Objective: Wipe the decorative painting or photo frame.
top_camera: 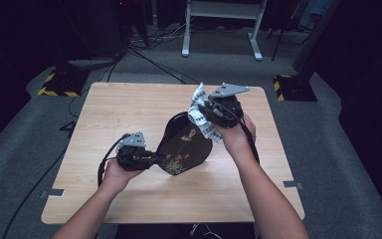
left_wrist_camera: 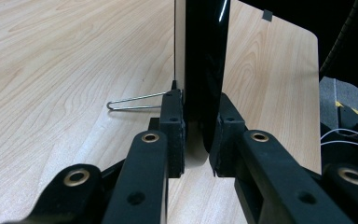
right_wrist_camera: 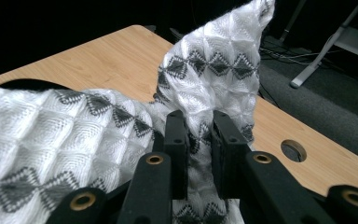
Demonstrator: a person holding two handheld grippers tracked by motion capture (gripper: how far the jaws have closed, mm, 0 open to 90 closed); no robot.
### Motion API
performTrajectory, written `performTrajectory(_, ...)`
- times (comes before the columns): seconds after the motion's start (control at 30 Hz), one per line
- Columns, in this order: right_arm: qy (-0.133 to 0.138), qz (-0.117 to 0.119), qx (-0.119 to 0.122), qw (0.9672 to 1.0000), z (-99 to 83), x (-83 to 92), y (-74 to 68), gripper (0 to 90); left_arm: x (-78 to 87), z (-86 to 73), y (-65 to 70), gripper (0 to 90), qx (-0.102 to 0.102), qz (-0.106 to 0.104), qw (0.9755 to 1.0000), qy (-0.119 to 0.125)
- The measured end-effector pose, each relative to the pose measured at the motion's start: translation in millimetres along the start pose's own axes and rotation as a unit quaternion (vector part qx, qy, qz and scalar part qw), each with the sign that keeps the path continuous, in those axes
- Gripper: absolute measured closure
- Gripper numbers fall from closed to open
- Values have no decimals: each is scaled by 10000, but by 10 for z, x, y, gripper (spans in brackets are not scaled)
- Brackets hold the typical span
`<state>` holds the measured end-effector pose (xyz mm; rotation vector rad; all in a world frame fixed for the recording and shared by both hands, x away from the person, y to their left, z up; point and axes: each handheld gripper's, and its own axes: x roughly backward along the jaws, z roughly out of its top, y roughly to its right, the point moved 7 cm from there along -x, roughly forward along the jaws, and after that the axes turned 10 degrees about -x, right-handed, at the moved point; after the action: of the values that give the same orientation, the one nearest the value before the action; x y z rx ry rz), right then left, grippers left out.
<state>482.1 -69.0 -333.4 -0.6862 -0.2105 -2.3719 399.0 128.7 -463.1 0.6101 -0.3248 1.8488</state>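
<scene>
While your left tool (top_camera: pixel 155 158) clamps the black tray (top_camera: pixel 184 144) upright, your right tool (top_camera: pixel 208 110) pinches the cloth (top_camera: pixel 201 117) against its upper rim; wiping has barely begun, most lacquer remains.

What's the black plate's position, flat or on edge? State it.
On edge, tilted: the black plate stands off the table, its rim clamped in the left hand-held gripper.

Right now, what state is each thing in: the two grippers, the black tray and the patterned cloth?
Left gripper: shut on the tray's rim.
Black tray: tilted up on edge on the table, flower-painted face showing.
Right gripper: shut on the cloth.
Patterned cloth: bunched, draped against the tray's upper rim.
Wire clip: lying flat on the table.
</scene>
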Motion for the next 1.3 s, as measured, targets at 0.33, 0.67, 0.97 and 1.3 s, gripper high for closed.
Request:
performTrajectory(0.33, 31, -146, -171, 9997, -124, 16, 168, 788, -1, 0, -3, 786, 9, 22, 10000, -2)
performTrajectory(0.67, -151, -464, -377, 9981, -349, -8, 401, 791, -1, -1, -7, 786, 21, 29, 10000, 7)
performTrajectory(0.97, -288, -464, -616, 9966, -539, -45, 480, 793, 1, -1, -7, 786, 11, -15, 10000, -4)
performTrajectory(1.3, -461, -393, -739, 9954, -734, -132, 483, 793, -4, 2, 1, 786, -6, -38, 10000, -7)
